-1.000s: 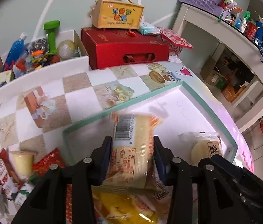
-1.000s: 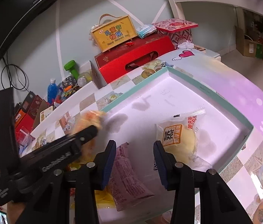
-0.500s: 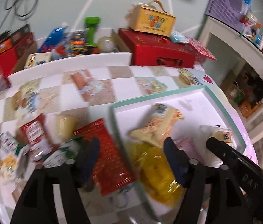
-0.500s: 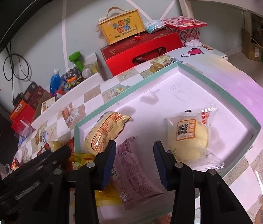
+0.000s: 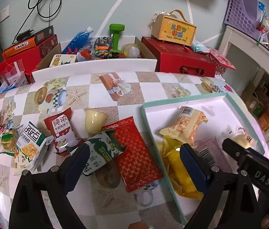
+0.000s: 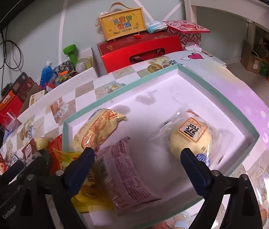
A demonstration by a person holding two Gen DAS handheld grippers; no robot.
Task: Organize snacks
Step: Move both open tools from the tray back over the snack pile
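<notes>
tray [image 6: 247, 126]: 4 packets, far half bare | left gripper [image 5: 134, 164], right gripper [image 6: 137, 162]: jaws just spread, empty

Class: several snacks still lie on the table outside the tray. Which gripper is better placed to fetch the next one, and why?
Left. The left gripper hangs open over the red packet and green biscuit packet on the table. The right gripper, also open, is over the tray.

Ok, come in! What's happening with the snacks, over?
Both grippers open, empty. Four snacks in teal tray. Red packet under left gripper. Nothing blocking.
</notes>
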